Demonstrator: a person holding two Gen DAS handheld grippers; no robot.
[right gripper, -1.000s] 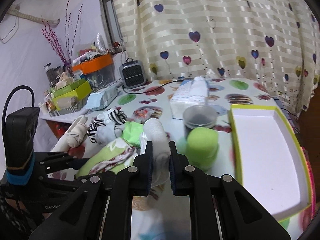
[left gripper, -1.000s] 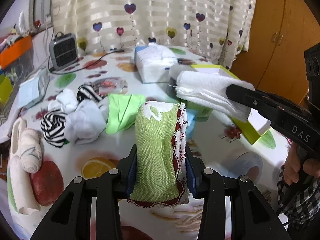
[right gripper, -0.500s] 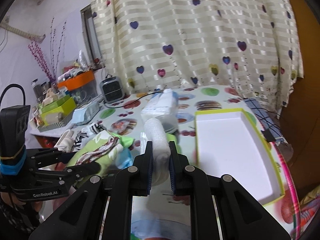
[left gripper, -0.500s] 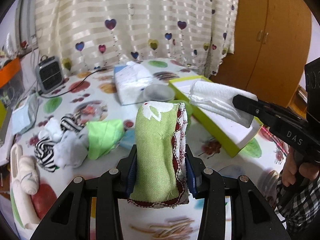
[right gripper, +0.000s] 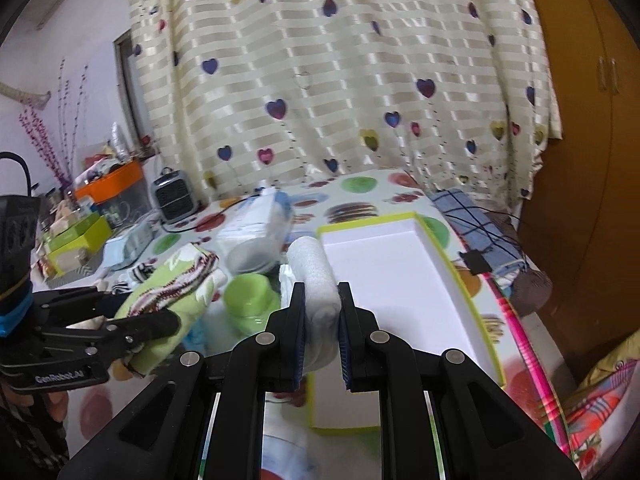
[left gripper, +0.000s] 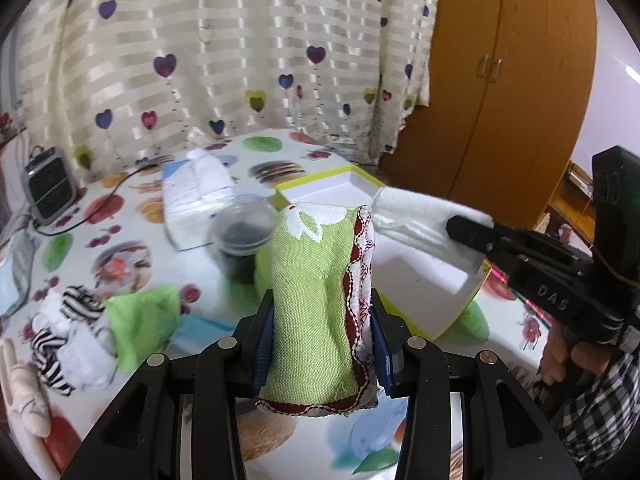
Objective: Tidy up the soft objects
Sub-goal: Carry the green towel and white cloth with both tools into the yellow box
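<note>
Left tool (left gripper: pixel 322 344): jaws partly apart and clamped on a folded green cloth (left gripper: pixel 316 300) with a red-and-white scalloped edge; the pads press its two sides low down.
Green cloth, lie: held clear of the table (left gripper: pixel 132 216), long axis running away from the tool and upward in the left wrist view, white-patterned end farthest out, free end hanging just under the jaws.
Right tool (right gripper: pixel 322 328): jaws nearly together, pinching a rolled white cloth (right gripper: pixel 314 276) that bulges above the pads.
White roll, lie: long axis in line with the fingers, its far end pointing toward the near left corner of the white box (right gripper: pixel 452 276); seen from the left wrist it reaches over the box rim.
White box: shallow, green-edged, nothing in it as far as shows, just ahead and to the right of both tools.
Step in hand (judged): carrying both cloths to the box.
Doing it well: bring each bundle fully over the box floor before letting go; lay each long axis along the box's long side so the two sit side by side; lower until the cloth rests, then part the jaws, or the roll may spring loose.
Watch for: the dark cup (left gripper: pixel 240 236) and green lidded jar (right gripper: pixel 250 300) standing beside the box.
Left behind: striped and white socks (left gripper: pixel 76 328) and a loose green cloth (left gripper: pixel 140 320), well apart from the box.
</note>
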